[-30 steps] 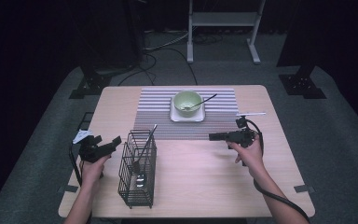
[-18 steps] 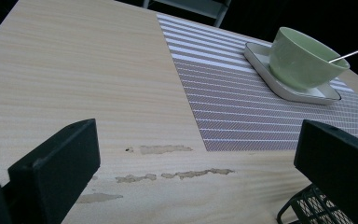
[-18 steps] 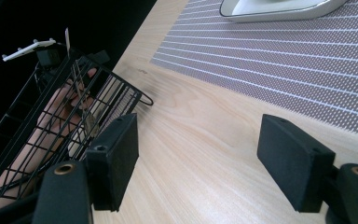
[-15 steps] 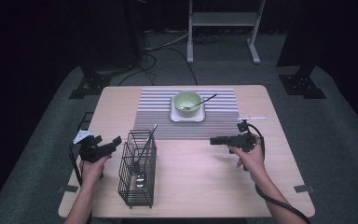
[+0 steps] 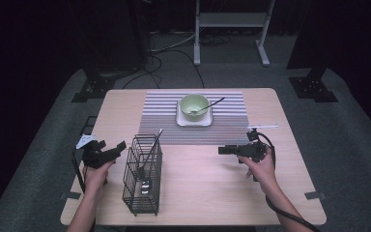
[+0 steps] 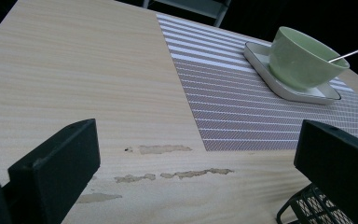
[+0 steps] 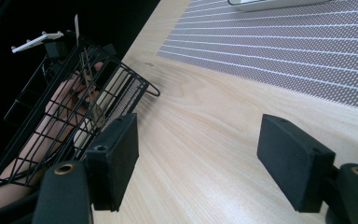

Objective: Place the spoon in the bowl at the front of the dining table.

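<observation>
A black wire basket (image 5: 142, 176) stands on the near left of the wooden table (image 5: 198, 193), with a metal utensil (image 5: 152, 147) leaning inside it. A green bowl (image 5: 194, 105) sits on a white square plate (image 5: 193, 121) on the striped placemat (image 5: 227, 126), and a thin utensil handle (image 5: 214, 103) sticks out of the bowl. My left gripper (image 5: 120, 146) is open and empty just left of the basket, its jaws wide apart in the left gripper view (image 6: 200, 149). My right gripper (image 5: 223, 150) is open and empty right of the basket, pointing at the basket (image 7: 74, 102).
The bowl (image 6: 303, 58) and plate (image 6: 291, 91) lie ahead of the left gripper, past the placemat (image 6: 242, 93). Scuffed patches (image 6: 168, 175) mark the wood near it. A metal stand (image 5: 232, 29) and cables (image 5: 169, 53) are on the floor beyond the table.
My right gripper has drifted slightly toward the table's near edge. The left gripper and the basket have stayed put.
</observation>
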`<move>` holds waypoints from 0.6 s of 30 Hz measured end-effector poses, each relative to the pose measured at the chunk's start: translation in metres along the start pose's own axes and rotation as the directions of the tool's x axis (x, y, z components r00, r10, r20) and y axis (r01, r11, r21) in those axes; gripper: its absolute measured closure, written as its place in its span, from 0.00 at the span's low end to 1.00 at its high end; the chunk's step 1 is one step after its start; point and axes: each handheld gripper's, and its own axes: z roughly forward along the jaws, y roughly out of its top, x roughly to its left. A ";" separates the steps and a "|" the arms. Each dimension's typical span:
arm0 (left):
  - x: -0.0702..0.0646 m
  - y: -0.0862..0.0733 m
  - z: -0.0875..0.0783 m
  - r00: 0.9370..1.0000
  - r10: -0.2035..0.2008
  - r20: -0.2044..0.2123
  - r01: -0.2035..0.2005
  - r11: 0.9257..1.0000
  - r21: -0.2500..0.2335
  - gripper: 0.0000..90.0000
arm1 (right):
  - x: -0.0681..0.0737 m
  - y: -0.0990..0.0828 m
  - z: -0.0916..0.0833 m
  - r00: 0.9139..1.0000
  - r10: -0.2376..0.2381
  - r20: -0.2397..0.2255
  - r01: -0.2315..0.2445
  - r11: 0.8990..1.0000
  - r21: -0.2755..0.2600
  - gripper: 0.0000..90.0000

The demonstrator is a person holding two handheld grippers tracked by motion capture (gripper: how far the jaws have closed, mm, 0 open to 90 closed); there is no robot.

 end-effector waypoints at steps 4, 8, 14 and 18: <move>0.000 0.000 0.000 1.000 0.001 0.000 -0.001 1.000 -0.001 0.00 | 0.003 -0.003 0.000 1.000 -0.007 -0.003 0.007 1.000 0.001 0.31; 0.000 0.000 0.000 1.000 0.001 -0.001 -0.001 1.000 0.000 0.00 | 0.005 -0.006 0.000 1.000 -0.010 -0.017 0.010 1.000 -0.002 0.31; 0.000 0.000 0.000 1.000 0.002 0.001 -0.002 1.000 0.001 0.00 | 0.009 -0.012 -0.002 0.999 -0.026 -0.034 0.025 1.000 -0.012 0.31; 0.000 0.000 0.000 1.000 0.003 0.000 -0.003 1.000 0.001 0.00 | 0.011 -0.018 -0.003 0.999 -0.038 -0.034 0.037 0.999 -0.013 0.31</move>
